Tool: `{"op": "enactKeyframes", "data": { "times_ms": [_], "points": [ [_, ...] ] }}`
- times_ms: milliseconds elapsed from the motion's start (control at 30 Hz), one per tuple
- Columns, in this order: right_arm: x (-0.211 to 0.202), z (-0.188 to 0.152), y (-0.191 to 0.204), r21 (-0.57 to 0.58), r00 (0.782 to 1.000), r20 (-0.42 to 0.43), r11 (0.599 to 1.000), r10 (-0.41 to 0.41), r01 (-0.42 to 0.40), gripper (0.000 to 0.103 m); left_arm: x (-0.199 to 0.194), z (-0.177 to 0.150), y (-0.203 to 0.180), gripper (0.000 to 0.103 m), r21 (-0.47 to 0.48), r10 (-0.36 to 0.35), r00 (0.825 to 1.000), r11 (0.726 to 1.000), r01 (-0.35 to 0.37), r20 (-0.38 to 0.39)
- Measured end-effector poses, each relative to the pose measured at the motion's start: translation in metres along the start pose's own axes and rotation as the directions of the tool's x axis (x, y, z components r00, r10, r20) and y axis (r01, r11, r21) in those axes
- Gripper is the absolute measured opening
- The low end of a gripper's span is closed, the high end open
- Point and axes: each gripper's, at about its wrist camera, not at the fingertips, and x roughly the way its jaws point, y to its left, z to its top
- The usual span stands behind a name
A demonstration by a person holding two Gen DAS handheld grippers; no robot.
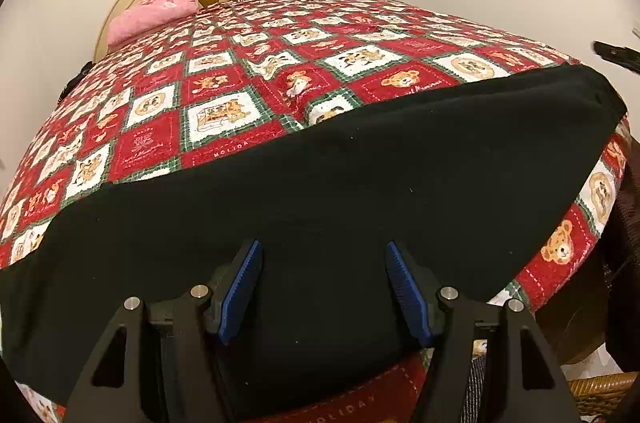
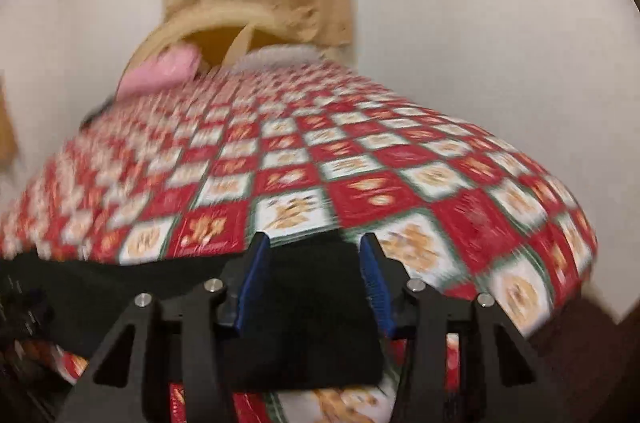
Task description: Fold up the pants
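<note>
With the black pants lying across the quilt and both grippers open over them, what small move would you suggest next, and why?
Probably lower the left gripper and close it on the near edge of the black pants. Its jaws stand apart above the cloth, gripping nothing. The pants lie flat in a long band across the quilt, so another fold looks due. The right gripper is also open over their end.

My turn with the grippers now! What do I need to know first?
Left hand-held gripper: open, empty, over the black pants.
Right hand-held gripper: open, with the pants' end loose between its pads.
Pants lie in a long flat strip across the near edge of the quilt.
Done: the pants are laid flat, maybe already folded lengthwise; hard to tell.
Left: likely fold them end to end.
</note>
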Motion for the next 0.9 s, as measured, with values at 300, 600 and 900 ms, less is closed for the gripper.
{"op": "enactKeyframes", "data": {
  "times_ms": [300, 600, 900],
  "points": [
    [0.075, -0.02, 0.071, -0.471, 0.971, -0.24, 0.876, -0.012, -0.106, 0.052, 0.002, 0.0, -0.002, 0.066, 0.005, 0.0, 1.0, 1.0, 0.0, 0.003],
    [0.073, -0.027, 0.092, -0.472, 0.971, -0.231, 0.88, -0.066, -0.053, 0.011, 0.002, 0.001, -0.005, 0.066, -0.003, 0.013, 1.0, 1.0, -0.013, 0.005],
    [0.084, -0.02, 0.089, -0.299, 0.989, -0.105, 0.951, -0.109, 0.073, 0.012, 0.002, -0.003, -0.009, 0.068, 0.003, 0.041, 0.999, 0.999, -0.041, 0.012]
  ]
}}
